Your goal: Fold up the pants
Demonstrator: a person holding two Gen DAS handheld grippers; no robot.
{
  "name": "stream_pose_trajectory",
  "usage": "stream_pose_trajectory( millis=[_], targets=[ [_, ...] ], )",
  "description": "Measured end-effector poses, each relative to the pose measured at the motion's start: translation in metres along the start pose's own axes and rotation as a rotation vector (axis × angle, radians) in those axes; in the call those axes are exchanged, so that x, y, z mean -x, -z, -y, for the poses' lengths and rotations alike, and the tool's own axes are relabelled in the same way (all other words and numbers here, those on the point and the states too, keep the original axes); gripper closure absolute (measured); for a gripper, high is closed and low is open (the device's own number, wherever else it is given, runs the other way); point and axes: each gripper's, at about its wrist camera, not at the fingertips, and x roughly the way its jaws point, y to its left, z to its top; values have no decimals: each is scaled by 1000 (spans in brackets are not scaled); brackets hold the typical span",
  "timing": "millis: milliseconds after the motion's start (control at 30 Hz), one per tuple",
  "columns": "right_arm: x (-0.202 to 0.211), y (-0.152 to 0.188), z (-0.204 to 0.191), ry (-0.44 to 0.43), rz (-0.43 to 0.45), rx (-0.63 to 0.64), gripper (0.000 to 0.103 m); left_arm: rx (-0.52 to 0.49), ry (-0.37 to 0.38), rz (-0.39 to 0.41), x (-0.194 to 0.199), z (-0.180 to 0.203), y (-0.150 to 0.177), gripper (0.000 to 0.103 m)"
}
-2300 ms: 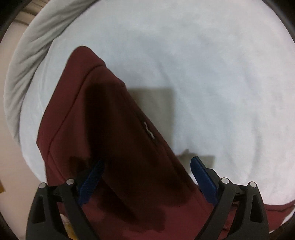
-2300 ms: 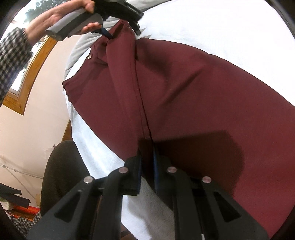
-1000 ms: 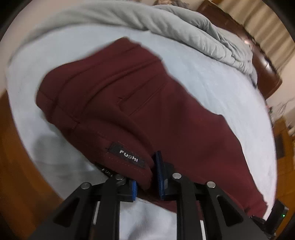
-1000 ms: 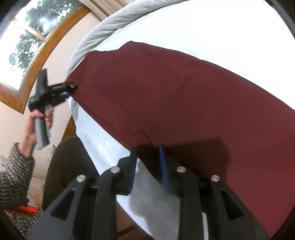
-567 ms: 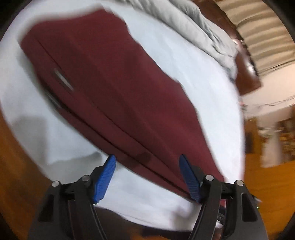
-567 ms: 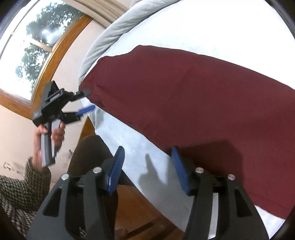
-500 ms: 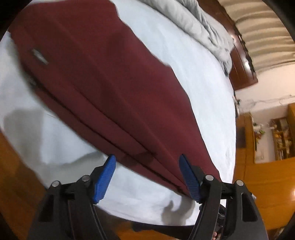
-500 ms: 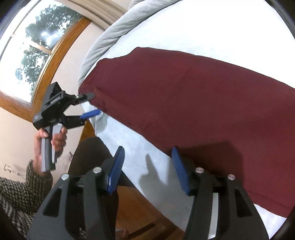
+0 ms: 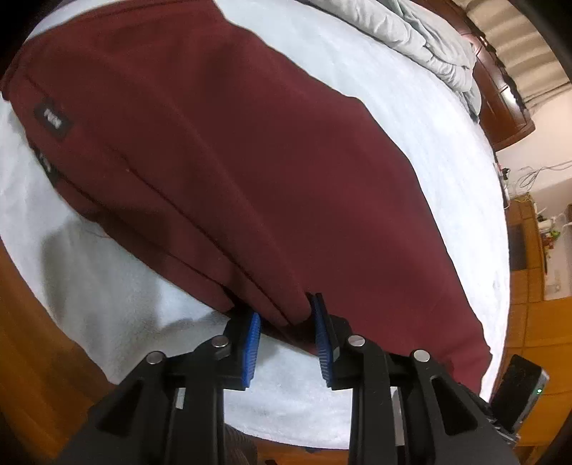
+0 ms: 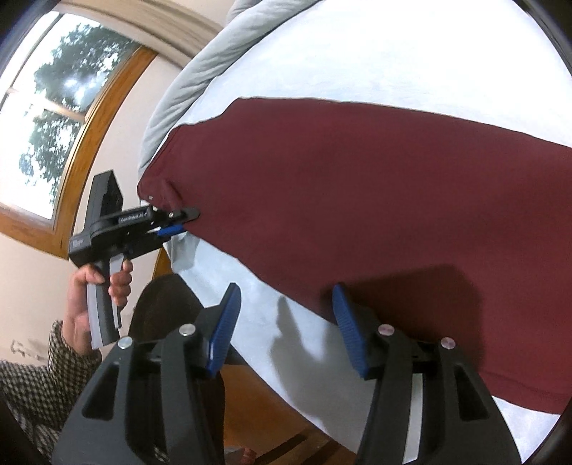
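The dark red pants (image 9: 250, 150) lie folded lengthwise on the white bed sheet (image 9: 411, 118), with a black label (image 9: 53, 120) near the waist at the left. My left gripper (image 9: 286, 322) has its blue pads around the near edge of the pants, jaws partly closed with cloth between them. It also shows in the right wrist view (image 10: 175, 223), at the pants' near edge close to the waist. In the right wrist view the pants (image 10: 375, 186) stretch across the sheet. My right gripper (image 10: 284, 322) is open and empty, over the near edge of the pants and the sheet.
A grey duvet (image 9: 411, 32) is bunched at the far side of the bed. A dark wooden headboard (image 9: 500, 103) stands behind it. A window with a wooden frame (image 10: 53, 118) is at the left. A wooden floor (image 10: 264, 404) lies below the bed edge.
My left gripper has moved in along the pants' near edge and its jaws have narrowed around the cloth. My right gripper stays open after letting go of the pants.
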Motion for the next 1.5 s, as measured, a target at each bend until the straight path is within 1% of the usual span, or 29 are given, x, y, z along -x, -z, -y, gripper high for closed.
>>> stream_pose_trajectory(
  millis=[33, 67, 100, 133, 200, 267, 333, 367, 433, 467, 500, 533, 567, 600, 667, 700, 800, 867, 900, 933, 1000, 1067, 1133, 1200, 1267, 1300, 1333, 1433, 1500],
  targets=[
    [6, -1, 2, 9, 11, -12, 49, -7, -9, 7, 3, 5, 0, 74],
    [14, -2, 4, 21, 23, -21, 48, -10, -10, 21, 9, 11, 2, 71],
    [27, 0, 8, 32, 47, -37, 46, -17, -9, 33, 14, 17, 4, 61],
    [40, 2, 13, 32, 69, -61, 41, -33, -10, 49, 21, 27, 9, 53],
    [65, 12, 28, 32, 100, -137, 39, -64, 2, 63, 26, 46, 23, 51],
    [84, 27, 42, 17, 123, -201, 39, -101, 52, 44, 24, 64, 39, 50],
    [98, 47, 56, 23, 123, -264, 36, -187, 117, 4, 12, 97, 52, 46],
    [102, 55, 61, 39, 122, -285, 36, -234, 133, -4, 4, 114, 57, 44],
    [106, 69, 71, 48, 128, -328, 31, -291, 154, -16, -12, 143, 61, 33],
    [106, 74, 78, 49, 133, -361, 30, -310, 164, -14, -18, 154, 62, 29],
    [107, 77, 85, 47, 139, -393, 29, -330, 159, -10, -25, 164, 64, 23],
    [108, 80, 94, 38, 155, -432, 28, -358, 152, 0, -33, 174, 65, 21],
    [109, 82, 101, 27, 175, -460, 27, -400, 141, 15, -40, 183, 67, 20],
    [110, 83, 108, 21, 193, -485, 24, -429, 111, 16, -46, 188, 68, 18],
    [110, 84, 121, 17, 215, -540, 21, -468, 64, 15, -64, 192, 68, 17],
    [110, 84, 126, 14, 217, -559, 19, -468, 46, -16, -77, 189, 67, 17],
    [110, 87, 148, -11, 245, -645, 20, -499, 53, -1, -81, 186, 67, 17],
    [111, 88, 160, -57, 288, -710, 21, -490, 60, 3, -78, 186, 65, 17],
    [114, 89, 164, -63, 312, -723, 22, -481, 68, 2, -78, 186, 64, 17],
    [118, 88, 168, -61, 344, -734, 27, -472, 77, 1, -77, 181, 63, 17],
    [128, 83, 172, -60, 410, -733, 30, -465, 89, -5, -74, 181, 60, 17],
    [129, 80, 178, -61, 432, -742, 30, -462, 95, -3, -76, 183, 60, 17],
    [124, 79, 186, -48, 436, -783, 38, -474, 91, -1, -76, 183, 61, 17],
    [125, 82, 193, -56, 455, -802, 43, -481, 89, 2, -77, 185, 62, 17],
    [126, 81, 190, -15, 463, -780, 58, -481, 86, -1, -78, 186, 65, 17],
    [128, 80, 190, 12, 465, -769, 73, -477, 84, -2, -79, 188, 64, 17],
    [129, 82, 190, 11, 471, -760, 78, -472, 84, -4, -80, 189, 65, 16],
    [137, 78, 182, -6, 509, -712, 84, -446, 88, -10, -83, 195, 66, 16],
    [152, 70, 164, 20, 553, -603, 86, -420, 96, -5, -80, 197, 64, 16]
  ],
)
